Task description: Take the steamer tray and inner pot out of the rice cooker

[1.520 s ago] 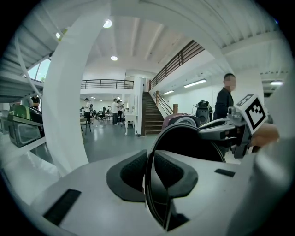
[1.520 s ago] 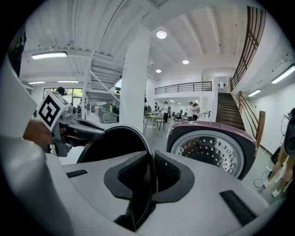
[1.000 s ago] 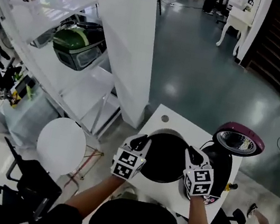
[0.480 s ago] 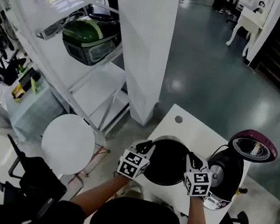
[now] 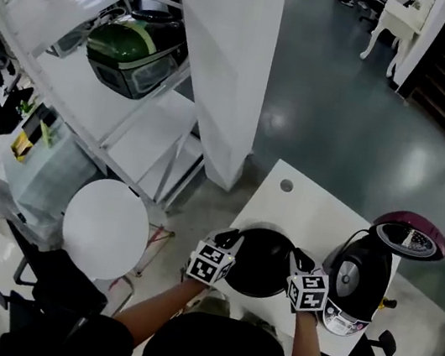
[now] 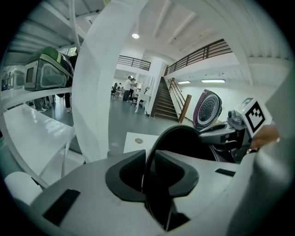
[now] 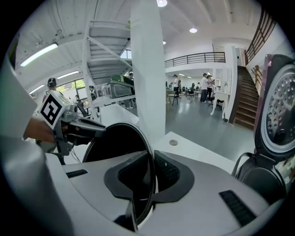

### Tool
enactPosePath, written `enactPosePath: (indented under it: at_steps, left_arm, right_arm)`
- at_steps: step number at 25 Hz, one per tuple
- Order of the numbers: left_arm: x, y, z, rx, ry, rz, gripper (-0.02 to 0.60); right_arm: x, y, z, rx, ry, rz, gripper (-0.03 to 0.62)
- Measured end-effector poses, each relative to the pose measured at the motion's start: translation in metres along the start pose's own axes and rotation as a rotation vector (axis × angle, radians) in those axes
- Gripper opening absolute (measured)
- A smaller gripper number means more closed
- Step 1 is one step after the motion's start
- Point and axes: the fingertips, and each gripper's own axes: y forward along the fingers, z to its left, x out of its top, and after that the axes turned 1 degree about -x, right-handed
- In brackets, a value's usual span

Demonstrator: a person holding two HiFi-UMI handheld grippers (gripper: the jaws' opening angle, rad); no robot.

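A round black inner pot (image 5: pixel 260 262) hangs just over the white table (image 5: pixel 302 208), held level between both grippers. My left gripper (image 5: pixel 229 239) is shut on its left rim, and the thin rim (image 6: pixel 146 177) runs between its dark pads. My right gripper (image 5: pixel 299 260) is shut on the opposite rim (image 7: pixel 150 179). Each gripper view looks across the pot's dark hollow (image 7: pixel 117 143) to the other gripper (image 6: pixel 230 132). The black rice cooker (image 5: pixel 357 286) stands on the table right of the pot, its purple-edged lid (image 5: pixel 408 235) raised.
A white column (image 5: pixel 227 54) rises behind the table. White shelving (image 5: pixel 131 114) at left carries a green appliance (image 5: pixel 134 51). A round white stool (image 5: pixel 105 229) and a black chair (image 5: pixel 58 289) stand left of the table. A cable hole (image 5: pixel 286 186) marks the table's far corner.
Both grippers have sunk together with the pot, which now sits lower and closer to the tabletop, beside the cooker. Their grip on the rim looks unchanged.
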Motion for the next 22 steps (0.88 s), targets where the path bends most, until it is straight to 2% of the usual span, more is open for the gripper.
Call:
enactPosePath:
  at_steps: [8, 22]
  left_arm:
    - [-0.025, 0.021, 0.011, -0.005, -0.093, 0.066, 0.063]
    - [-0.036, 0.06, 0.039, 0.004, -0.147, 0.131, 0.061]
  right_arm:
    - [-0.024, 0.029, -0.007, 0.021, 0.031, 0.084, 0.038]
    - [-0.054, 0.082, -0.022, 0.005, 0.062, 0.186, 0.038]
